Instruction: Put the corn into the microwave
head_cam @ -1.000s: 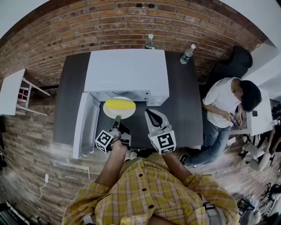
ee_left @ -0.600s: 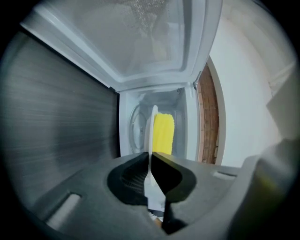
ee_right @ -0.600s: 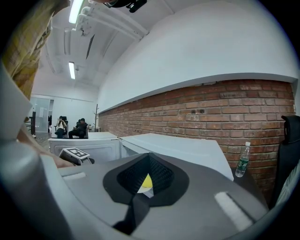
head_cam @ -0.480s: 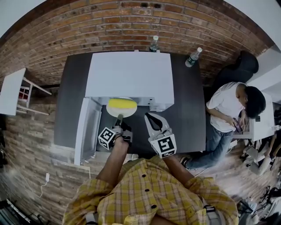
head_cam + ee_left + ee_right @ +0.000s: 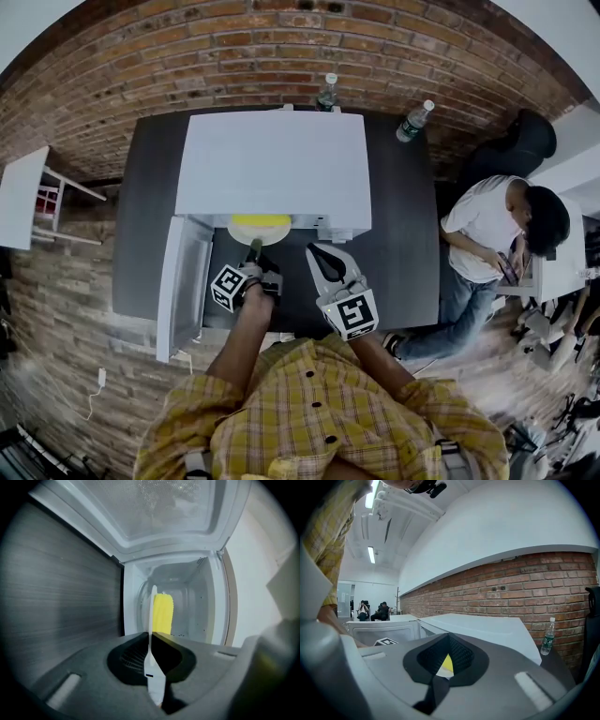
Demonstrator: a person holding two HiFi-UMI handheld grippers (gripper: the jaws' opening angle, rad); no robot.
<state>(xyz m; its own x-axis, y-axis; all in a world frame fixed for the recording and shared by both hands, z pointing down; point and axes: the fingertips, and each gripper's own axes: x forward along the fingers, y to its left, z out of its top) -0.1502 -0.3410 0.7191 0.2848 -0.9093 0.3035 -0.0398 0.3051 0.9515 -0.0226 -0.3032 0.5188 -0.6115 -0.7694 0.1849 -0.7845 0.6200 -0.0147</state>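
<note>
I log: white microwave (image 5: 274,159) on dark table (image 5: 398,248), door (image 5: 184,281) open leftward; plate (image 5: 240,236) with corn (image 5: 262,221) at its mouth; left gripper (image 5: 254,249) at the plate's near rim; right gripper (image 5: 317,253) beside it, jaws together; bottle (image 5: 327,91) behind; second bottle (image 5: 415,120) at the far right corner; seated person (image 5: 483,234) at right.

Yellow corn (image 5: 261,221) lying flat on white plate (image 5: 277,235), halfway into white microwave (image 5: 272,159) at its 6 o'clock side; door (image 5: 183,281) open toward 8 o'clock.

Corn (image 5: 261,221) yellow; plate (image 5: 154,681) white; microwave (image 5: 272,159) white; table (image 5: 394,253) dark grey; wall (image 5: 187,56) red-brown brick; shirt (image 5: 309,412) yellow plaid.
</note>
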